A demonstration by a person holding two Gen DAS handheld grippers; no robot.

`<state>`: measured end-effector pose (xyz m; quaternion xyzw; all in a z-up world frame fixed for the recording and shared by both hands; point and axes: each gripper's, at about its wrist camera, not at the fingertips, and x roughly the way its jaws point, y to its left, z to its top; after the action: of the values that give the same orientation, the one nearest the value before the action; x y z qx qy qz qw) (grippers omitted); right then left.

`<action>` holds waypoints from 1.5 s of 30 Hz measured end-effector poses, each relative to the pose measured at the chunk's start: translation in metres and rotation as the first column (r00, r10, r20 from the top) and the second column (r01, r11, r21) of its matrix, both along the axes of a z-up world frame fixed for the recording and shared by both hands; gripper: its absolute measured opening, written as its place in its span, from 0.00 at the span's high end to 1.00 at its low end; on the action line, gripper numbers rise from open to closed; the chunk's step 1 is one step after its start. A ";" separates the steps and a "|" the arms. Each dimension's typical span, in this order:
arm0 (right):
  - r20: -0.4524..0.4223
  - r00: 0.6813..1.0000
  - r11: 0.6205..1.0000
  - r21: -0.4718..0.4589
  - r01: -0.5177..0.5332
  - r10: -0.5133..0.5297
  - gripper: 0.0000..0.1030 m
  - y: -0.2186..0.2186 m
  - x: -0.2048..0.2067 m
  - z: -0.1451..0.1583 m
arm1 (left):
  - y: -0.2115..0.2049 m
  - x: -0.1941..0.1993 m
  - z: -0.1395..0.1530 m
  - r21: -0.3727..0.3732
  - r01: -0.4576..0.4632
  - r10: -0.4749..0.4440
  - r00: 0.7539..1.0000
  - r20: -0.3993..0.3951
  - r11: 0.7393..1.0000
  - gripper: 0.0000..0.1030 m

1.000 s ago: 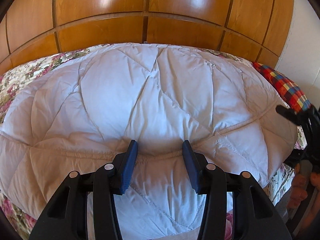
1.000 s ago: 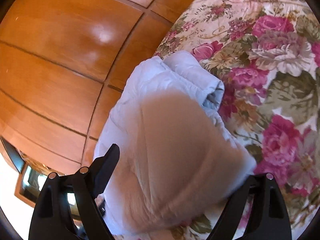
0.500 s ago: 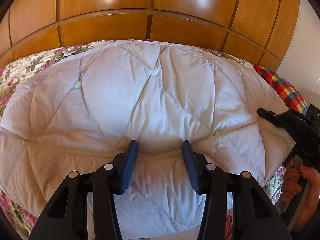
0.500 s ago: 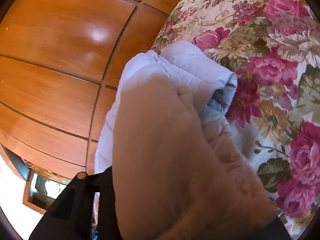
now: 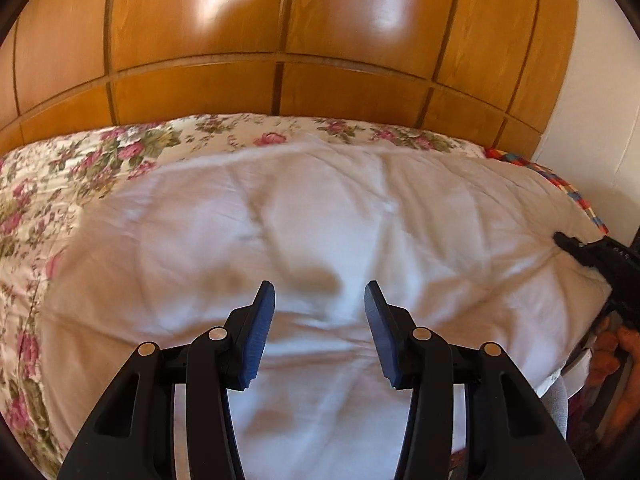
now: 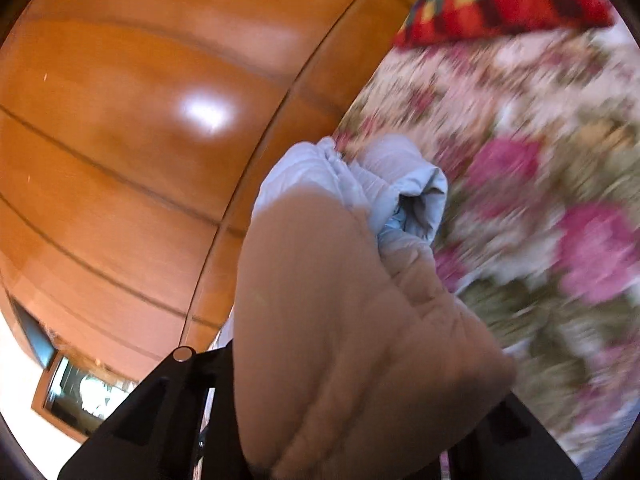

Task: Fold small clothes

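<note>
Left jaws apart above quilted garment (image 5: 320, 220), right jaws buried

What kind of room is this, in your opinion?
Probably a bedroom: a bed with a floral bedspread, tall wooden wardrobe doors behind it, and a white quilted garment spread on top.

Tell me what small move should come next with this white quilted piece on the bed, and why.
Probably bring the left gripper down and close it on the near edge of the white quilted garment. Its jaws are open with nothing between them, while the right gripper seems to grip the garment's right corner, fabric bunched over its fingers. A second hold would let both ends lift evenly over the floral bedspread.
</note>
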<state>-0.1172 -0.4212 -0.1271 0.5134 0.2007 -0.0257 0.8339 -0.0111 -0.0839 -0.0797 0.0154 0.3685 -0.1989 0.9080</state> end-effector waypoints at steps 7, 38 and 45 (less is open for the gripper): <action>-0.031 0.998 0.996 -0.075 0.053 -0.056 0.81 -0.008 -0.021 0.017 | -0.055 0.010 -0.032 0.115 0.085 -0.081 0.996 -0.036 0.990 0.55; -0.095 0.966 0.378 -0.907 -0.183 0.240 0.78 0.242 0.039 0.134 | 0.104 0.037 -0.037 -0.125 -0.174 0.163 0.982 -0.091 0.977 0.55; -0.173 0.908 0.239 -0.930 -0.278 0.381 0.75 0.310 0.052 0.113 | 0.109 0.038 -0.035 -0.166 -0.166 0.149 0.983 -0.110 0.972 0.55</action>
<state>-0.0651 -0.1117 -0.0144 -0.1210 0.2132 0.0612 0.9675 0.0268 0.0250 -0.1149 -0.1030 0.3931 -0.1583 0.8999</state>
